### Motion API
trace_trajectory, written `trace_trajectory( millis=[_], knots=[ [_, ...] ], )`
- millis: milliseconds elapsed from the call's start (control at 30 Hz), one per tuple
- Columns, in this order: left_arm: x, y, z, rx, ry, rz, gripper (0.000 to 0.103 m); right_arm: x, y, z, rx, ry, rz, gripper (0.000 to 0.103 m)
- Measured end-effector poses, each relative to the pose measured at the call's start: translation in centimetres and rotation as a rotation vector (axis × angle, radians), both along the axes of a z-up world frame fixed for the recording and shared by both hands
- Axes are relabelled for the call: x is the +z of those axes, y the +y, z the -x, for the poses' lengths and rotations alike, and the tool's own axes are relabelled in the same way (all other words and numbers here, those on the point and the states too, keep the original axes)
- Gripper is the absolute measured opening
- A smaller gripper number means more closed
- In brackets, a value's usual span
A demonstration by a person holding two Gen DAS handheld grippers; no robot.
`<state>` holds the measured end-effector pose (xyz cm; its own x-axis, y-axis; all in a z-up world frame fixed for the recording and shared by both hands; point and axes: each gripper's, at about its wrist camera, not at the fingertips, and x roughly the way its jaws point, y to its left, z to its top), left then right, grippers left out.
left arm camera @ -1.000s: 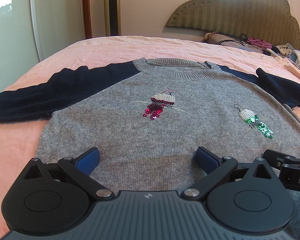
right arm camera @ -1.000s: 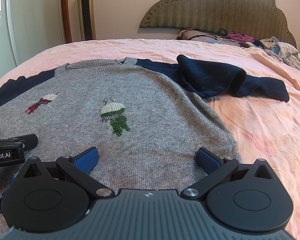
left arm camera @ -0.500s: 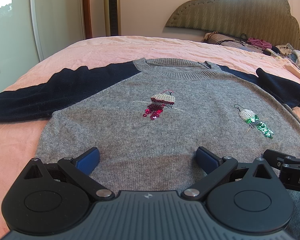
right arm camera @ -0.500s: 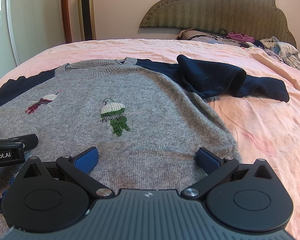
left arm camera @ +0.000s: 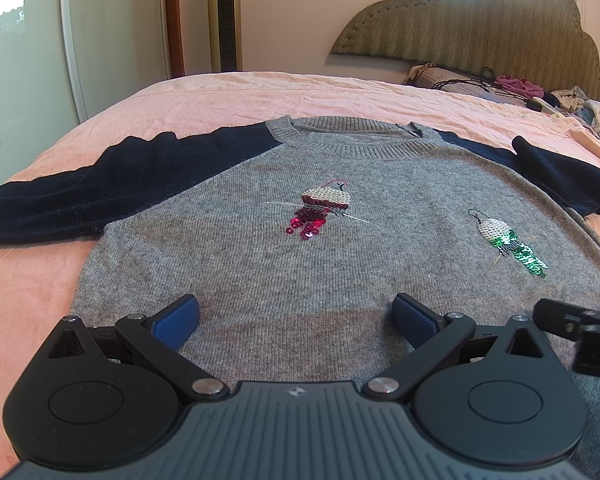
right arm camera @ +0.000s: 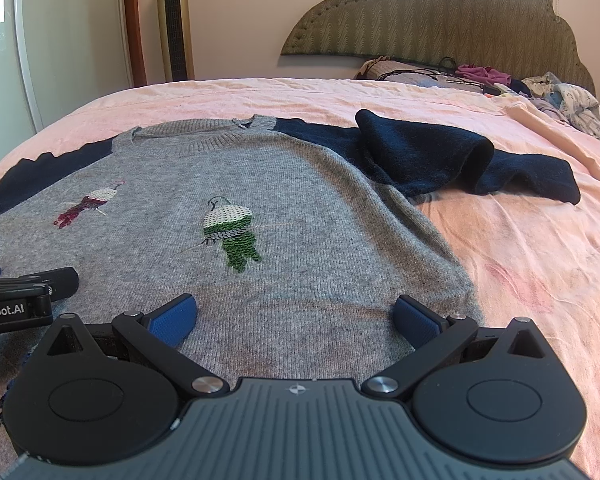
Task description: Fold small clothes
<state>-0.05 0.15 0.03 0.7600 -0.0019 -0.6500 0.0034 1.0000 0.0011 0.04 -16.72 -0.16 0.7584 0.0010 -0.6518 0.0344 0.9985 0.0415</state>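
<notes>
Pink bed carries grey sweater, spread flat, front up. Nothing moved over last second: left gripper and right gripper still hover at hem, jaws wide open, empty. Folding not begun. Right navy sleeve doubled over; clothes pile by headboard, well apart.

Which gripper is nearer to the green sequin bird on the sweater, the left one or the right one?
Right. The right gripper sits just below the green sequin bird on the sweater, almost in line with it. The left gripper is off to the bird's left, under the red sequin bird.
</notes>
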Motion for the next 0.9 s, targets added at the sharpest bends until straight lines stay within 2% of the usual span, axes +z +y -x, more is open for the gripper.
trace_trajectory(
  millis=[167,300,433,500,600,700,767,900],
  knots=[
    [-0.1,0.0,-0.1,0.0,-0.001,0.002,0.103,1.7,-3.4,0.0,0.026,0.003,-0.16,0.103],
    [-0.1,0.0,-0.1,0.0,-0.001,0.002,0.103,3.8,-9.5,-0.3,-0.053,-0.085,-0.278,0.103],
    [-0.1,-0.1,0.0,0.0,-0.001,0.002,0.103,4.6,-17.8,-1.8,-0.238,-0.161,-0.384,0.103],
    [-0.1,0.0,-0.1,0.0,-0.001,0.002,0.103,4.2,-21.6,-2.7,-0.341,-0.17,-0.437,0.103],
    [-0.1,-0.1,-0.1,0.0,-0.001,0.003,0.103,2.2,-27.4,-4.2,-0.498,-0.15,-0.574,0.102],
    [-0.1,-0.1,-0.1,0.0,-0.001,0.002,0.103,0.1,-31.4,-5.2,-0.597,-0.137,-0.712,0.09],
    [-0.1,0.0,0.0,0.0,-0.001,0.002,0.103,-0.7,-32.4,-6.0,-0.61,-0.133,-0.74,0.087],
    [-0.1,0.0,0.0,0.0,-0.001,0.002,0.103,-0.9,-31.7,-8.5,-0.547,-0.109,-0.685,0.085]
  ],
)
